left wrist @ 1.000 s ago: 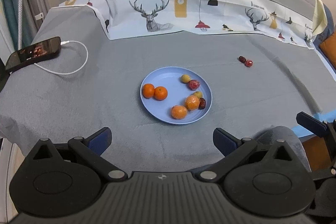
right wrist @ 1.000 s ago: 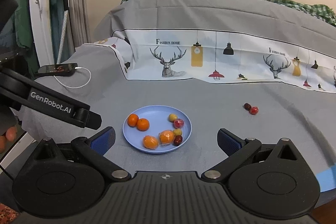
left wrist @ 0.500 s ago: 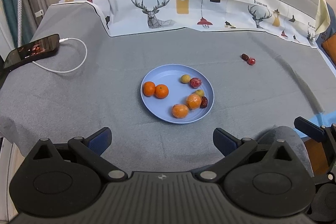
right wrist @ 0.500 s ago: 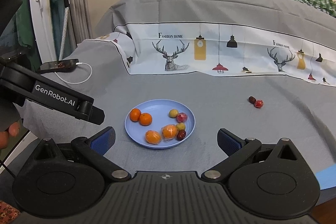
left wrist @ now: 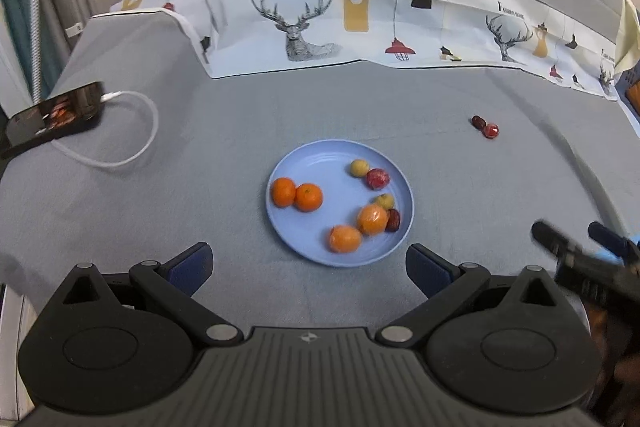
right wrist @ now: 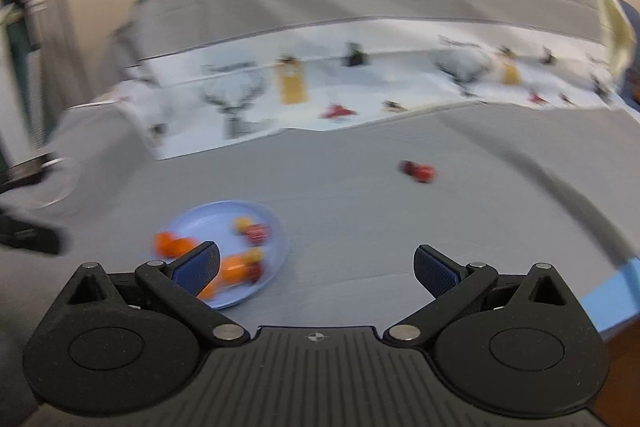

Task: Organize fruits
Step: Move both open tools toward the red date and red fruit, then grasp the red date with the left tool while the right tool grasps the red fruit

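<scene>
A phone with white cable lies on the grey cloth.

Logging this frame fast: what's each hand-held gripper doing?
Left hand-held gripper: open, holding nothing.
Right hand-held gripper: open, holding nothing.

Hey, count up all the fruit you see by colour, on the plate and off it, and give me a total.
Orange: 4, all on the blue plate (first one)
Yellow: 2, on the plate (one at)
Red: 4, with 2 on the plate (one at) and 2 loose on the grey cloth
Total: 10
</scene>
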The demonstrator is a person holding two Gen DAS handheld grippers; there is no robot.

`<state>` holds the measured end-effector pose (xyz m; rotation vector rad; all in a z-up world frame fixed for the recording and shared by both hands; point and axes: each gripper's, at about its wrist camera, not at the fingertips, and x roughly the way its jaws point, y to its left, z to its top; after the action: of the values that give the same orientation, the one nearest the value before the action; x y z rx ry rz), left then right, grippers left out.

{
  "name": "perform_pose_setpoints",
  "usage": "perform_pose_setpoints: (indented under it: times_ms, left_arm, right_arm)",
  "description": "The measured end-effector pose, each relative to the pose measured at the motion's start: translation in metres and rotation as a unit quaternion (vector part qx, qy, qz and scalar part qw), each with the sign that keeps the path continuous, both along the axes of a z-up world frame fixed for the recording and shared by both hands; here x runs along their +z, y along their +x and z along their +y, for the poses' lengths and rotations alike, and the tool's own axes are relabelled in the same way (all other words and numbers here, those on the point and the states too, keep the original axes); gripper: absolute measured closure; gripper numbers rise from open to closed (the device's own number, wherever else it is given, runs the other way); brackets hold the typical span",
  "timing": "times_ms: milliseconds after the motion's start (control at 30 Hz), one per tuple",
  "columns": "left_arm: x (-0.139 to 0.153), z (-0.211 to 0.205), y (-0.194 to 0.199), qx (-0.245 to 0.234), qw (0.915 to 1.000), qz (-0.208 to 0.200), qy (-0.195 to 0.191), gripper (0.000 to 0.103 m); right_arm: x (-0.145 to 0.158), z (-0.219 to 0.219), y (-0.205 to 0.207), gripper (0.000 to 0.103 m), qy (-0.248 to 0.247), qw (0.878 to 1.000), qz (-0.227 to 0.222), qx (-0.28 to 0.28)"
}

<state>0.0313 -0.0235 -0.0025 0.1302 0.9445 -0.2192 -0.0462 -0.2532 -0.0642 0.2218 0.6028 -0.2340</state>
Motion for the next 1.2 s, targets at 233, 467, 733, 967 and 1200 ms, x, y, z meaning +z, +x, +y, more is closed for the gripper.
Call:
perform_pose_setpoints:
  times_ms: [233,467,733,967,1200]
  left_arm:
    - [-0.014,-0.048,0.049,-0.014,0.9998,0.013,0.011,0.000]
    - [-0.040,-0.088,0.105,-0.016,0.9989,0.039,0.017,0.000]
    - [-0.075,-0.132,0.171,-0.027,0.9980,0.043,0.039,0.000]
    - [-0.111,-0.217,0.223,-0.087,0.9955,0.030,0.020,0.000]
    - [-0.175,-0.330,0.267,-0.194,0.9801,0.038,0.015,0.000]
  right_arm:
    - [-0.056,-0.097,0.087,0.001,0.008,0.996,0.048,-0.079]
    - [-0.138,-0.143,0.196,0.001,-0.003,0.989,0.082,-0.126]
    - [-0.182,-0.164,0.258,0.001,-0.051,0.988,0.059,-0.132]
    - [-0.181,-0.222,0.225,0.001,-0.040,0.970,0.056,-0.232]
    - [-0.177,-0.254,0.207,0.001,-0.039,0.977,0.060,-0.200]
